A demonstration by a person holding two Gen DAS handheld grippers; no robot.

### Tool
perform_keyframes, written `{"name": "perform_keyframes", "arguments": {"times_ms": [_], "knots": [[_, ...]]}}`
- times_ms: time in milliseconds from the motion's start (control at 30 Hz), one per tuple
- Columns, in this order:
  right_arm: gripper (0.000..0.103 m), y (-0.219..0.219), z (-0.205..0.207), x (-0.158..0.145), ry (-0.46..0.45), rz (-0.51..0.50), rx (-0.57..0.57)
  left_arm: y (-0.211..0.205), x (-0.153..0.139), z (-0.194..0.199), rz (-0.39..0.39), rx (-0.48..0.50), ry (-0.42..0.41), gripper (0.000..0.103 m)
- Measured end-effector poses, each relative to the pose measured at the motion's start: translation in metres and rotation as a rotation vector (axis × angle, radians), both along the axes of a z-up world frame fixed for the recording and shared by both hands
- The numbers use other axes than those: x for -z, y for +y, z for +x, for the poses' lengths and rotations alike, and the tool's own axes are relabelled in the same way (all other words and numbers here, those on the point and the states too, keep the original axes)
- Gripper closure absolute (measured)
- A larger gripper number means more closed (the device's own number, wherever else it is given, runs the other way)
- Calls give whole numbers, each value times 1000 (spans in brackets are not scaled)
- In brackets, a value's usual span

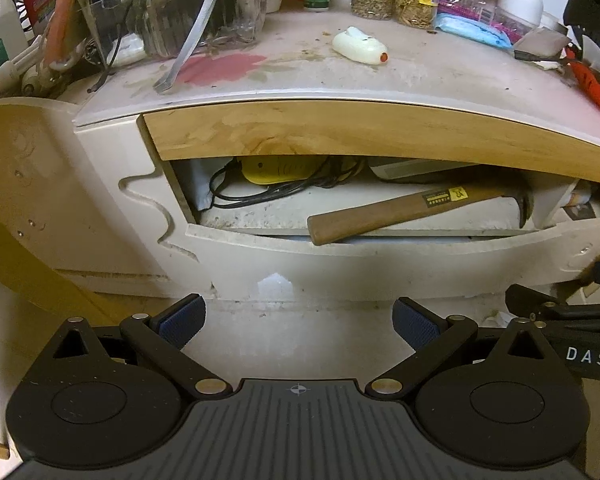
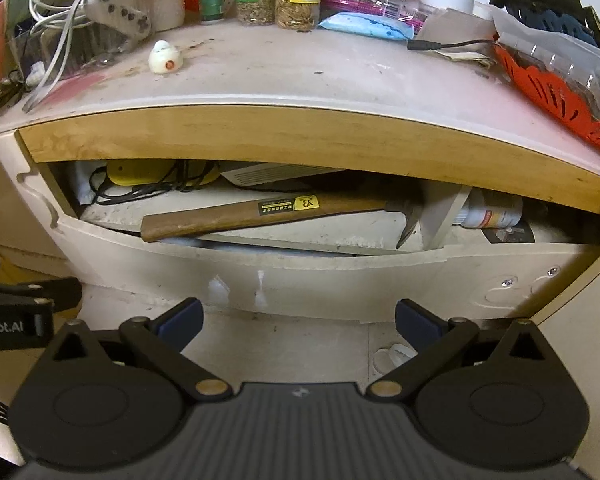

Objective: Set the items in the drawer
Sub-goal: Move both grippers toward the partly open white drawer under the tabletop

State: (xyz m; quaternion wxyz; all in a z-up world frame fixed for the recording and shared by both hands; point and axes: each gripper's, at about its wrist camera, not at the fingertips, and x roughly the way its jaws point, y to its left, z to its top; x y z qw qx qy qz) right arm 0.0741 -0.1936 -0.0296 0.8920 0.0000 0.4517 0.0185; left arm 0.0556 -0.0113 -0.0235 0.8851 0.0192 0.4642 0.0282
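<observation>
Drawer (image 2: 340, 280) pulled out under bench (image 2: 300, 76) front edge; hammer (image 2: 236, 216) lies inside, handle propped on drawer front. Both hand-held grippers (image 1: 296, 320) (image 2: 298, 320) released, empty, facing drawer.

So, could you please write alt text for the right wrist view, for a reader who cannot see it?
A partly open drawer holds a wooden-handled hammer lying across it, with a yellow device and black cable behind. The open, empty right gripper hovers before it, below a cluttered tabletop.
</observation>
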Motion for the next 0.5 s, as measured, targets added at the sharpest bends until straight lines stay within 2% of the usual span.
{"name": "perform_keyframes", "arguments": {"times_ms": [500], "knots": [[1, -1, 16, 12, 17, -3, 15, -1, 16, 17, -10, -13, 42, 0]]}}
